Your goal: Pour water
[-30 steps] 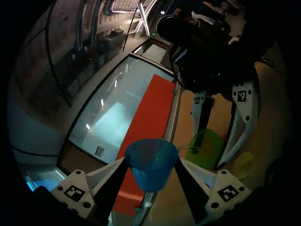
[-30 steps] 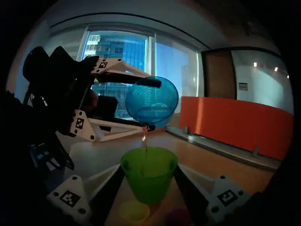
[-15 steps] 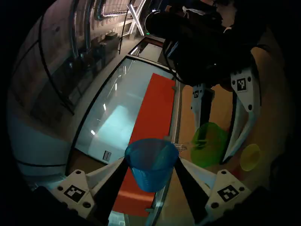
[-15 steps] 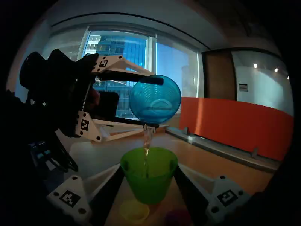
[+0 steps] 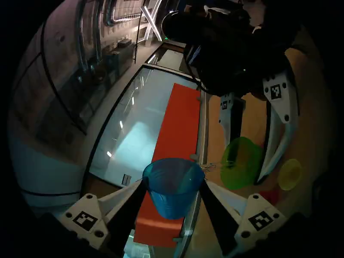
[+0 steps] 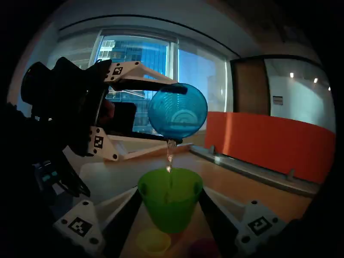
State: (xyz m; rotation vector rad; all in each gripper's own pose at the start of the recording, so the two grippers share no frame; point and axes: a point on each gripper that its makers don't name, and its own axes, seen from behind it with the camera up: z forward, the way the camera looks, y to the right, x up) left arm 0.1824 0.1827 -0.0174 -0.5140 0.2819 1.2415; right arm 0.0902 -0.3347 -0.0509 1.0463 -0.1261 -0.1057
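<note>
Pouring is under way: at the left of the right gripper view, the left gripper point(image 6: 175, 114) comes in sideways with its two fingers pinched on the blue cup point(image 6: 177, 112), which is tipped so far over that its ribbed inside faces the camera. From the cup's low lip a thin stream of water point(image 6: 170, 157) drops into the green cup point(image 6: 170, 202) just below it, and the right gripper point(image 6: 170, 193) has its fingers pressed to both sides of that cup and holds it upright. The stream lands near the middle of the green mouth, which is where it should be. The pour will go best, I judge, if the blue lip stays directly above the green cup and close to it and the tilt grows slowly, since a quick roll would throw the water past the far rim. The green cup should be kept level and unmoved, and neither grip should slacken, as these thin plastic walls look slippery. How much water remains in the blue cup is hard to tell. Below the green cup lies a yellow cup point(image 6: 150, 241) on a pale wooden table point(image 6: 241, 185), close enough to catch stray drops. Behind stand a tall window point(image 6: 137, 64) with buildings outside, then a brown door panel point(image 6: 248, 86), then a low orange partition point(image 6: 279, 137) along the table's far edge, and a glass wall point(image 6: 301, 99) with small lights at the right.
</note>
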